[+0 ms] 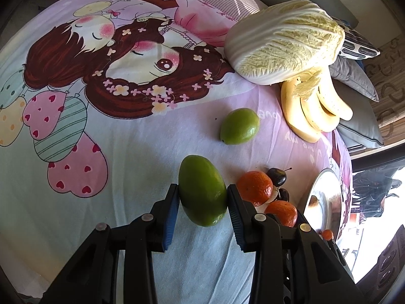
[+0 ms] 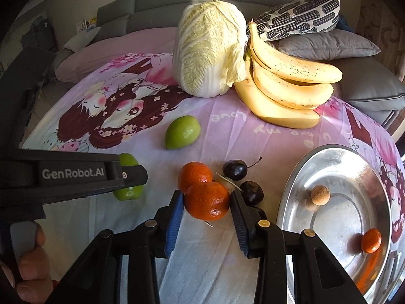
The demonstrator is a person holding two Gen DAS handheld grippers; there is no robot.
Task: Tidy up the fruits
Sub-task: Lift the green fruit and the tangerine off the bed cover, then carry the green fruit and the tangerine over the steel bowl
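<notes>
Left gripper (image 1: pixel 202 197) clamps a smooth green fruit (image 1: pixel 202 190) above the cloth (image 1: pixel 141 152). Right gripper (image 2: pixel 206 200) grips a dimpled tangerine (image 2: pixel 207 201). Only the right wrist view shows inside the steel bowl (image 2: pixel 336 167): a brown nut (image 2: pixel 320 195), a small tangerine (image 2: pixel 371 240).

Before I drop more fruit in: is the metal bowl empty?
Not empty: the metal bowl holds a mandarin and a small brown fruit.
</notes>
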